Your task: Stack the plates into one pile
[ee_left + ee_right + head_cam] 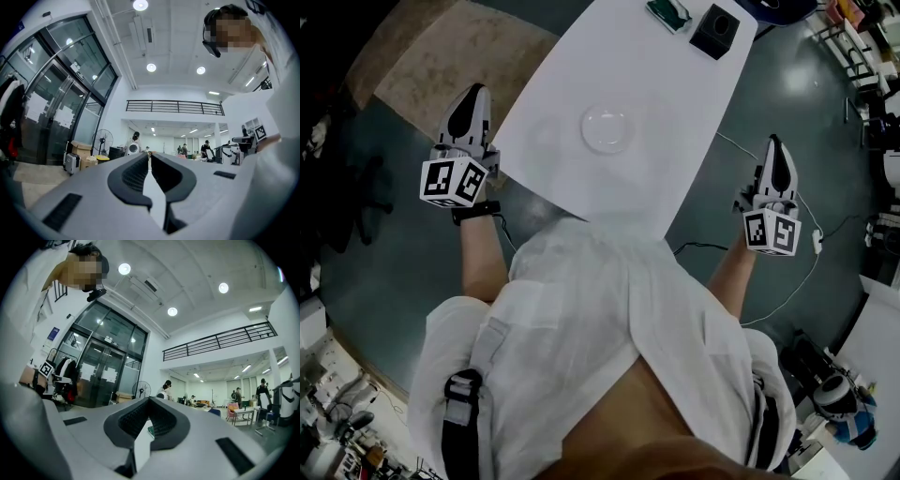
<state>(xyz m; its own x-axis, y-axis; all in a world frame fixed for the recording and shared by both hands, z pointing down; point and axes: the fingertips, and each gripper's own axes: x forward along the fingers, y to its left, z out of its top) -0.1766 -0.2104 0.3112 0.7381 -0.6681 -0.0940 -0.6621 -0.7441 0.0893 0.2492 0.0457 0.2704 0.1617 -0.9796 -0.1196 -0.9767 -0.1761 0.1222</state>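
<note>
We've got left gripper (472, 92) and right gripper (775, 142) both pressed together, either side of counter (675, 159); clear plate (608, 128) sits mid-counter

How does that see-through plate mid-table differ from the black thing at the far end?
The plate is round, clear and flat; the black box is square, dark and taller. The plate lies near the middle of the white table; the black box sits at its far edge. Both rest on it, untouched by the left hand-held gripper or the right hand-held gripper.
</note>
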